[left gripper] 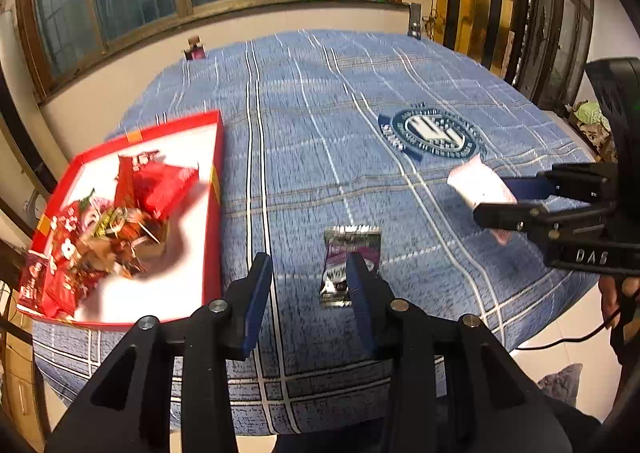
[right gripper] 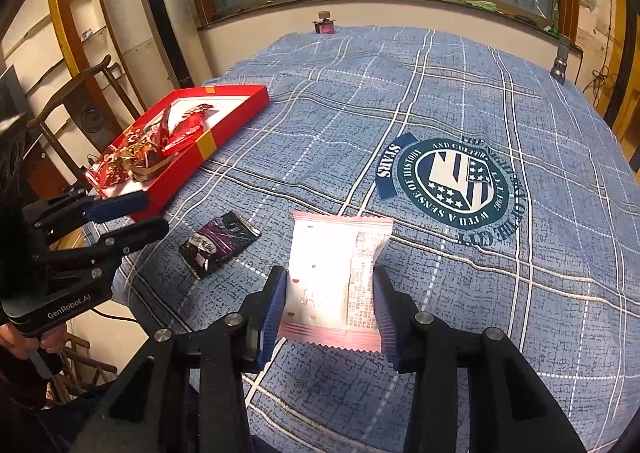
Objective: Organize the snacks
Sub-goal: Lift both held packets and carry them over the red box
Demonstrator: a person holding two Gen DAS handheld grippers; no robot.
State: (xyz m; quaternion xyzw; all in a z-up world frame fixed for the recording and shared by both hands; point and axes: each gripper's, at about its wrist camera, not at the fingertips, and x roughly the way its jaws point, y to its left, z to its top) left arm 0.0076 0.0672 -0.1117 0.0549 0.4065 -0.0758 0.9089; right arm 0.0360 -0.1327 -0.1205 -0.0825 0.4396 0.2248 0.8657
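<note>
A red box (left gripper: 218,157) with a white floor holds several red and gold snack packs at the left of the blue checked cloth; it also shows in the right wrist view (right gripper: 236,113). A dark purple snack pack (left gripper: 349,253) lies flat on the cloth (right gripper: 218,243). My left gripper (left gripper: 310,285) is open and empty, its right finger just in front of the purple pack. My right gripper (right gripper: 330,295) is shut on a white and pink snack pack (right gripper: 332,273), held above the cloth; the pack shows in the left wrist view (left gripper: 478,185).
The table's blue checked cloth (right gripper: 440,101) carries a round dark crest print (right gripper: 456,185). A small dark red object (right gripper: 325,26) and a grey flashlight (right gripper: 559,63) stand at the far edge. A wooden chair (right gripper: 80,101) stands left of the table.
</note>
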